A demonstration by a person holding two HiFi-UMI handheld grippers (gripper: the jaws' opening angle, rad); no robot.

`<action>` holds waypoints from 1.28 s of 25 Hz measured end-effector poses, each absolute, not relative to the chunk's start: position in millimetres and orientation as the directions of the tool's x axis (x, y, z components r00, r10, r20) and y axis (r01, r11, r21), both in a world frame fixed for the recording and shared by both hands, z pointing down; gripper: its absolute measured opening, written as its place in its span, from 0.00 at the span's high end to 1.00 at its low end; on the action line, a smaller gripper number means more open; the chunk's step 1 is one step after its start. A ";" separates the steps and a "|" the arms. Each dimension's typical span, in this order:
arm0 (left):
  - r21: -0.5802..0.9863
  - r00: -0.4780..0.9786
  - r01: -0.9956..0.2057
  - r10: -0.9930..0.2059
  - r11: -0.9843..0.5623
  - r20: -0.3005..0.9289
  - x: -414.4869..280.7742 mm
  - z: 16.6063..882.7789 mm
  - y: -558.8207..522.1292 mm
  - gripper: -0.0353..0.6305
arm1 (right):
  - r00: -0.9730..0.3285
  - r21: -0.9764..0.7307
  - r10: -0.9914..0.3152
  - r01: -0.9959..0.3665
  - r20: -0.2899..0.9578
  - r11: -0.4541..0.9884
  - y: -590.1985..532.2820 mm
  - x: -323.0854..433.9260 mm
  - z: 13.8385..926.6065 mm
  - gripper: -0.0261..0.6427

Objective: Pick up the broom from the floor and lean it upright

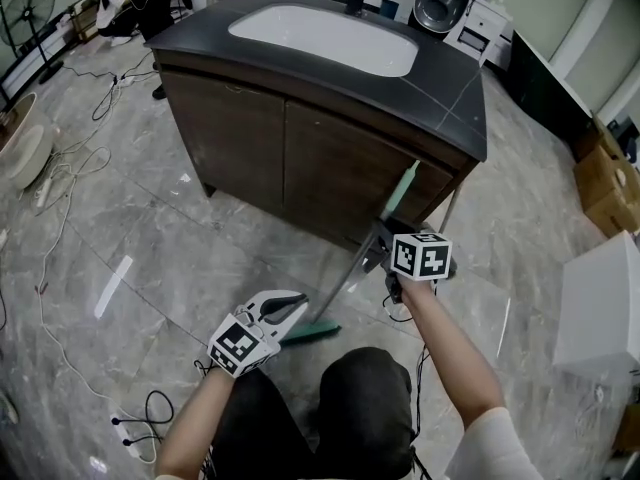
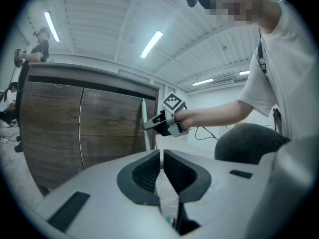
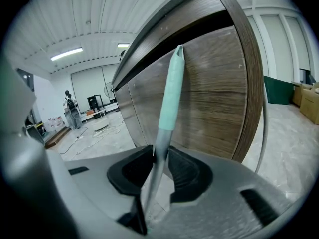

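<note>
The broom stands tilted, its silver handle [image 1: 350,268] rising from the green head [image 1: 316,332] on the floor. Its mint-green grip [image 1: 402,190] rests against the front of the dark wooden cabinet [image 1: 300,158]. My right gripper [image 1: 378,240] is shut on the handle [image 3: 158,148] below that grip [image 3: 172,93], with a pad on either side of the tube. My left gripper [image 1: 300,304] is low beside the broom head, shut with nothing between its pads [image 2: 162,157]. In the left gripper view the right gripper [image 2: 149,125] shows at the handle [image 2: 144,114].
The cabinet carries a dark counter [image 1: 450,98] with a white sink [image 1: 325,36]. Cables [image 1: 70,178] and a plug strip [image 1: 125,423] lie on the marble floor at the left. A white box [image 1: 600,308] and cardboard boxes [image 1: 610,183] stand at the right.
</note>
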State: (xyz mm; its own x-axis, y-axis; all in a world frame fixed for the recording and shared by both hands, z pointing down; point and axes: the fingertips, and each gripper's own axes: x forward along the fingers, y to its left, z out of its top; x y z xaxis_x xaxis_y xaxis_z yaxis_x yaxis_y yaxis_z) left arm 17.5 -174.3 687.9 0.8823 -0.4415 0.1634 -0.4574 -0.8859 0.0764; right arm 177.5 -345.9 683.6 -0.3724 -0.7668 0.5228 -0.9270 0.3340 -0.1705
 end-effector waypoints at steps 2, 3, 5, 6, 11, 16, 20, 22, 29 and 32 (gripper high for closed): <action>0.072 0.879 -0.463 -0.446 -0.884 0.169 17.4 689.7 -176.1 0.91 | -0.378 -0.164 -0.768 -0.925 0.517 0.344 -346.6 176.3 683.9 0.81; 0.070 0.879 -0.463 -0.447 -0.884 0.169 18.2 689.7 -177.0 0.91 | -0.380 -0.161 -0.768 -0.923 0.516 0.348 -346.8 176.1 684.2 0.81; 0.072 0.880 -0.459 -0.443 -0.885 0.168 21.5 687.1 -177.7 0.91 | -0.382 -0.149 -0.766 -0.922 0.517 0.358 -347.7 176.6 684.0 0.80; 0.076 0.882 -0.457 -0.440 -0.886 0.170 23.4 684.7 -177.4 0.91 | -0.382 -0.142 -0.764 -0.920 0.519 0.364 -348.2 176.4 683.6 0.80; 0.070 0.883 -0.456 -0.441 -0.887 0.163 27.5 681.8 -178.1 0.91 | -0.383 -0.132 -0.758 -0.919 0.528 0.372 -348.0 178.3 684.4 0.74; 0.076 0.885 -0.450 -0.434 -0.890 0.168 27.1 680.1 -176.5 0.91 | -0.384 -0.118 -0.750 -0.916 0.538 0.384 -347.6 177.8 687.1 0.71; 0.073 0.883 -0.453 -0.437 -0.888 0.169 22.5 678.8 -176.8 0.91 | -0.387 -0.115 -0.752 -0.914 0.533 0.389 -346.8 174.9 683.0 0.69; 0.074 0.884 -0.453 -0.437 -0.888 0.168 21.0 677.1 -176.2 0.91 | -0.387 -0.111 -0.754 -0.914 0.531 0.390 -346.1 173.8 681.1 0.69; 0.077 0.883 -0.457 -0.442 -0.886 0.156 14.5 671.3 -173.2 0.91 | -0.351 -0.089 -0.783 -0.929 0.513 0.358 -339.7 178.9 666.8 0.68; 0.081 0.886 -0.453 -0.438 -0.888 0.154 13.8 669.8 -167.9 0.91 | -0.342 -0.078 -0.791 -0.932 0.508 0.353 -327.9 180.7 660.9 0.69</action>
